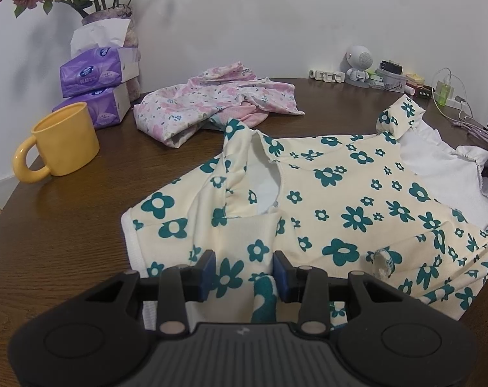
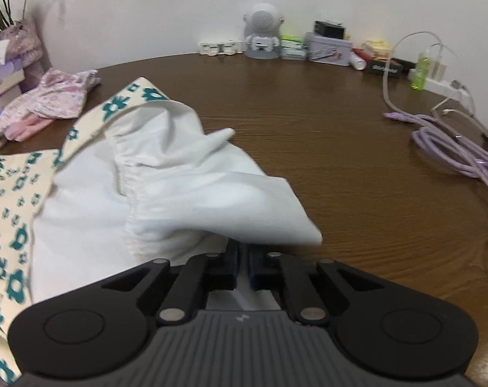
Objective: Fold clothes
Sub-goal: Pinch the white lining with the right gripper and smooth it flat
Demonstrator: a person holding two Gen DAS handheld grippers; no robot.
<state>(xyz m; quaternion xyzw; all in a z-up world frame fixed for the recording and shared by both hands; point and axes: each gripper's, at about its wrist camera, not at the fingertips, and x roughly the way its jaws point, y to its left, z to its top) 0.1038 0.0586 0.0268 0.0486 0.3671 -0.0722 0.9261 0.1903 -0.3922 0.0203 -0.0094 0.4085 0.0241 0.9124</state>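
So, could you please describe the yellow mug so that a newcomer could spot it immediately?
Start at the brown wooden table and look towards the stacked purple tissue packs by the white wall. Just in front of them stands the plain yellow ceramic mug, the only cup there, its looped handle turned away from the packs.

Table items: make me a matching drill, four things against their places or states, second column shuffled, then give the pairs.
1. yellow mug
2. pink floral garment
3. purple cable
4. right gripper

A. shut on white fabric
B. lying loose on the table's right side
C. standing in front of the tissue packs
D. crumpled behind the green-flowered garment

Pairs: 1-C, 2-D, 3-B, 4-A
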